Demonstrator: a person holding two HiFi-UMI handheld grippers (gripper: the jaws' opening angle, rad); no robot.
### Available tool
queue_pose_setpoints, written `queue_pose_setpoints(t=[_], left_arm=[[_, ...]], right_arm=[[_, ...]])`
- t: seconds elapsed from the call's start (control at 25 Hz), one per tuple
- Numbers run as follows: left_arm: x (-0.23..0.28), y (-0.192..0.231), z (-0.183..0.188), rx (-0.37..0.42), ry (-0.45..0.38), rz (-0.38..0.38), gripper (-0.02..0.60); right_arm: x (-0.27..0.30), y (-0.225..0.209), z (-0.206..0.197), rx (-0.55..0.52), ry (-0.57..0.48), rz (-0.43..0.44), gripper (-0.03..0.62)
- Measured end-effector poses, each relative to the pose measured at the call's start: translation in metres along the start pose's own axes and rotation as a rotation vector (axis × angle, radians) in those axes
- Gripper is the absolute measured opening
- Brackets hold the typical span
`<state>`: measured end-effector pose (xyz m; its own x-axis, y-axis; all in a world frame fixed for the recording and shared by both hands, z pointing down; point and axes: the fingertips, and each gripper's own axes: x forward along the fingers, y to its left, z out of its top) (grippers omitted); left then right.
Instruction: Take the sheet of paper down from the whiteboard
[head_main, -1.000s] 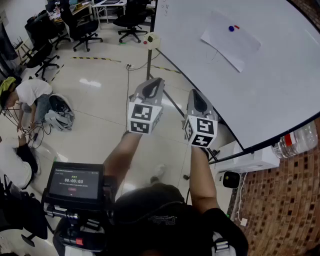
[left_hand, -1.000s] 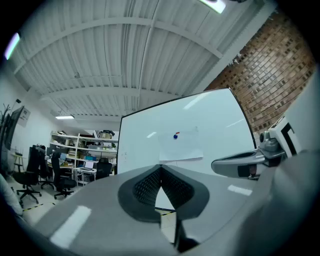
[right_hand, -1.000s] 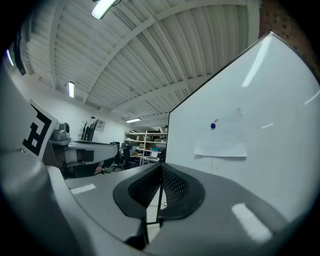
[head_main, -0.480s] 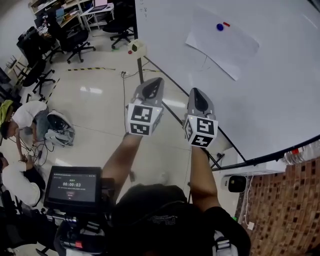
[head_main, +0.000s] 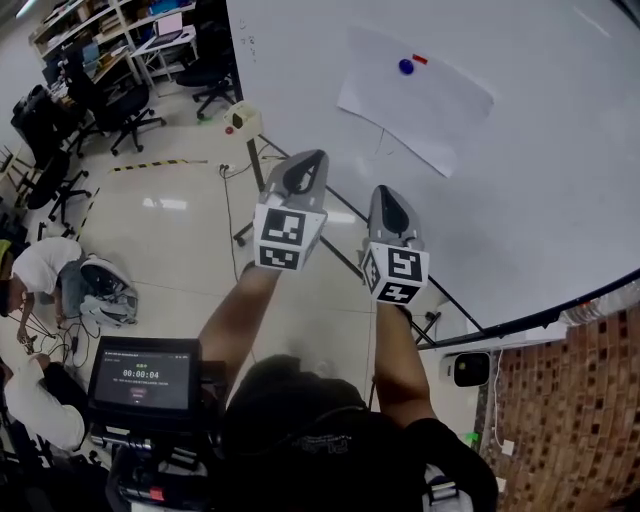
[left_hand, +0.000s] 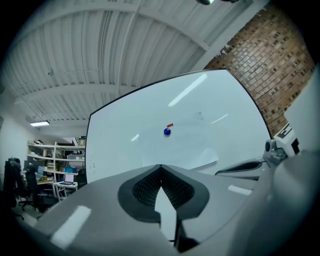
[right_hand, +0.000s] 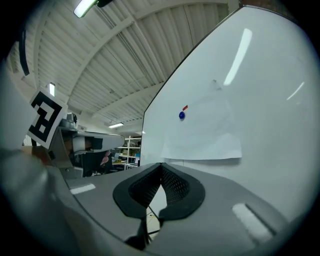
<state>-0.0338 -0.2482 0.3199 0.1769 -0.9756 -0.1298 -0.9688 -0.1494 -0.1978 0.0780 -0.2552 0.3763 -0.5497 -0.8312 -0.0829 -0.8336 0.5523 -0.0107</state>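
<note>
On the far whiteboard (head_main: 540, 200), the sheet of paper (head_main: 415, 100) hangs under a blue magnet (head_main: 406, 66), nearer the middle of the head view than a second ago. The left gripper (head_main: 310, 160) and right gripper (head_main: 384, 194) are both shut and empty, so I think grabbing comes next.

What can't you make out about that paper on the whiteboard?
Head view: the red piece beside the blue magnet on the sheet of paper, too small to identify.
Left gripper view: the body of the left gripper hides the sheet's lower left.
Head view: writing at the top left of the whiteboard, too small to read.
</note>
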Motion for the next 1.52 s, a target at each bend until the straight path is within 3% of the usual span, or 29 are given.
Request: queue_pose_setpoints(t=[0.32, 0.52, 0.68, 0.88, 1.16, 1.36, 1.52], left_arm=[[0.072, -0.001, 0.025, -0.016, -0.102, -0.115, 0.002], [0.117, -0.018, 0.055, -0.058, -0.196, -0.263, 0.003], [0.145, -0.022, 0.062, -0.049, -0.205, -0.334, 0.006], [0.168, -0.031, 0.073, -0.033, -0.231, -0.411, 0.077], [0.176, -0.045, 0.094, 0.019, -0.245, -0.421, 0.132], [0.186, -0.047, 0.096, 0.001, -0.23, -0.399, 0.15], [0.192, -0.05, 0.097, -0.017, -0.21, -0.381, 0.15]], right_arm=[[0.026, -0.033, 0.007, -0.044, -0.009, -0.106, 0.014], [0.031, -0.065, 0.018, -0.038, -0.049, -0.245, 0.014], [0.032, -0.079, 0.01, -0.011, -0.055, -0.329, 0.015], [0.023, -0.094, -0.001, 0.074, -0.079, -0.398, 0.079], [-0.002, -0.105, -0.001, 0.081, -0.1, -0.468, 0.1], [0.002, -0.114, 0.003, 0.056, -0.089, -0.46, 0.103], [0.009, -0.124, 0.005, 0.096, -0.09, -0.435, 0.104]])
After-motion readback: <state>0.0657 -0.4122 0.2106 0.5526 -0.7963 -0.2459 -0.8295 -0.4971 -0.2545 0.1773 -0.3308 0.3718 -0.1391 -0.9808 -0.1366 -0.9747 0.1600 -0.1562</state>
